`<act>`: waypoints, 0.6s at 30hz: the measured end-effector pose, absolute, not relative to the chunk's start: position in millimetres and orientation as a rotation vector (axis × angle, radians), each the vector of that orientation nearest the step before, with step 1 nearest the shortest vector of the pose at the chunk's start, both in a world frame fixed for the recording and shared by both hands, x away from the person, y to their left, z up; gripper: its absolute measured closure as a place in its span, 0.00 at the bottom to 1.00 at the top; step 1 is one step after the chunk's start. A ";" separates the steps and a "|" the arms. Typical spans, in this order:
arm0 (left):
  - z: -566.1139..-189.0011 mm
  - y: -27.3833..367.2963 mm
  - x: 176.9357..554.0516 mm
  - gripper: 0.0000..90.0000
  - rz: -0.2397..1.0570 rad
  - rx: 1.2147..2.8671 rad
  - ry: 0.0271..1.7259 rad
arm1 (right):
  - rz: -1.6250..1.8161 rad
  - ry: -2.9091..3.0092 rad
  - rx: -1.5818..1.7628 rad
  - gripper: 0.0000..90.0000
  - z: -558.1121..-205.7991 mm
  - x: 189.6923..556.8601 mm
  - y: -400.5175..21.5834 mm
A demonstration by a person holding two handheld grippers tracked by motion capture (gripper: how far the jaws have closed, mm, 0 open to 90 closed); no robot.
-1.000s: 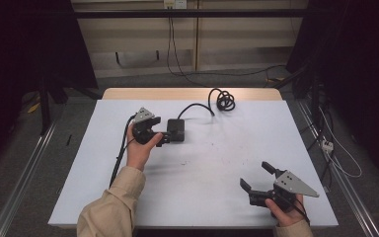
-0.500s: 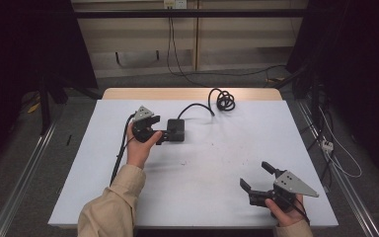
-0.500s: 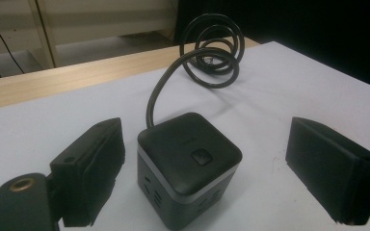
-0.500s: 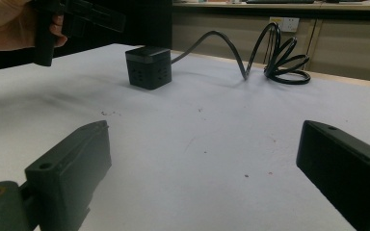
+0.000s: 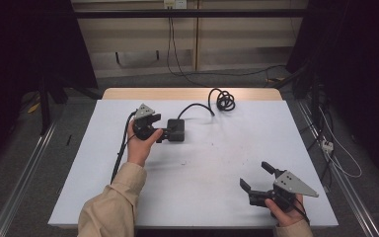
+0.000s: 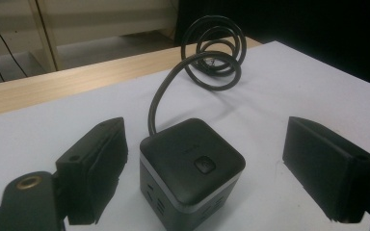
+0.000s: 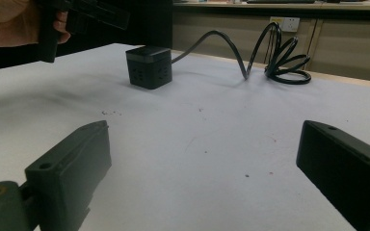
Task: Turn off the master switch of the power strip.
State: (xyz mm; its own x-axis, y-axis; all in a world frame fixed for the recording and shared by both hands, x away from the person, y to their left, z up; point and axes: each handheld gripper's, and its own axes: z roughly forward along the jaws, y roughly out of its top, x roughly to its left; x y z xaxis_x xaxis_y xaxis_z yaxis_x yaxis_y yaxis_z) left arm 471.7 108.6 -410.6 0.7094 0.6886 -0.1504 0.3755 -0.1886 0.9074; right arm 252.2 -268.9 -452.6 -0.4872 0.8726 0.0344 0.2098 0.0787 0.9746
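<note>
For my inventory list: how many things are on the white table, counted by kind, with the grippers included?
Cube socket block with coiled cable: 1
Hand-held grippers: 2, left gripper and right gripper
Total: 3

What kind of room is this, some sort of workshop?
Probably a lab or recording bench rather than a home: a plain white table edged by metal rails, loose cables on grey carpet, and a person holding a left gripper beside a black socket cube.
</note>
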 end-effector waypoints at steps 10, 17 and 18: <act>-410.0 106.2 474.4 0.22 0.355 1.817 0.828 | 1.444 1.772 1.071 0.05 -452.5 252.1 -268.8; -411.5 105.8 475.3 0.27 0.350 1.821 0.824 | 1.444 1.771 1.070 0.05 -452.4 252.1 -268.7; -411.6 106.0 475.4 0.29 0.348 1.823 0.826 | 1.444 1.771 1.071 0.05 -452.3 252.0 -268.6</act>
State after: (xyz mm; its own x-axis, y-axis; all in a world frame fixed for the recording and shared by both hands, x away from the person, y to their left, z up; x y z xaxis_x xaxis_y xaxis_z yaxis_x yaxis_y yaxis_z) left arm 475.4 106.0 -411.6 0.7187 0.6805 -0.1425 0.3740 -0.2056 0.9044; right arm 252.0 -268.6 -452.3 -0.4886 0.8718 0.0343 0.2090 0.0788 0.9747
